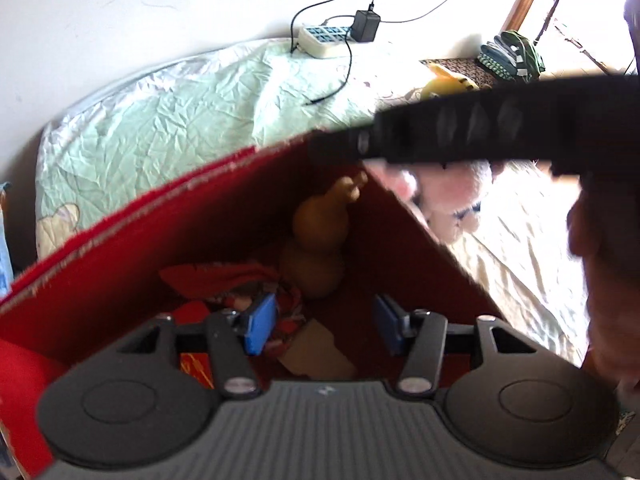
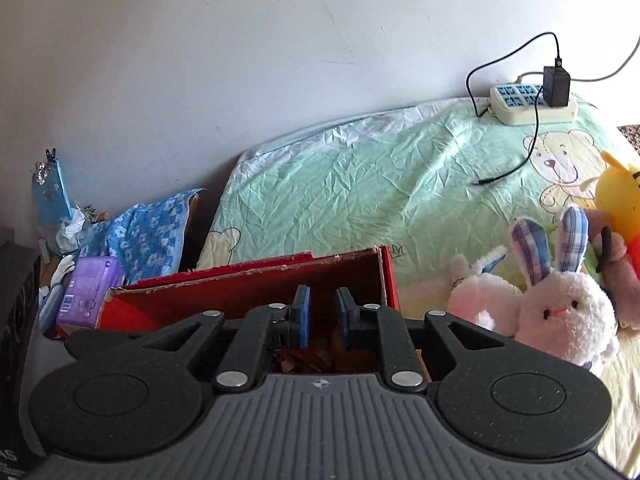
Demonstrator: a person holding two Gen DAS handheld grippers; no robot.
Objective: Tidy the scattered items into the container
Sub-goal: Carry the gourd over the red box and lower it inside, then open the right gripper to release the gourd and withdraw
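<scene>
Left gripper (image 1: 320, 322): jaws apart, empty, hovering over red cardboard box (image 1: 120, 236); gourd toy (image 1: 316, 236) and red cloth (image 1: 240, 280) lie inside. Right gripper (image 2: 322, 314): narrow gap, empty, above the box. White bunny plush (image 2: 560, 312) lies outside, right of the box, ears pointing away; right gripper nearer.

One red box (image 2: 248, 284) — two bunnies (image 2: 560, 312) — one yellow plush (image 2: 618, 196), one power strip (image 2: 532, 106).
</scene>
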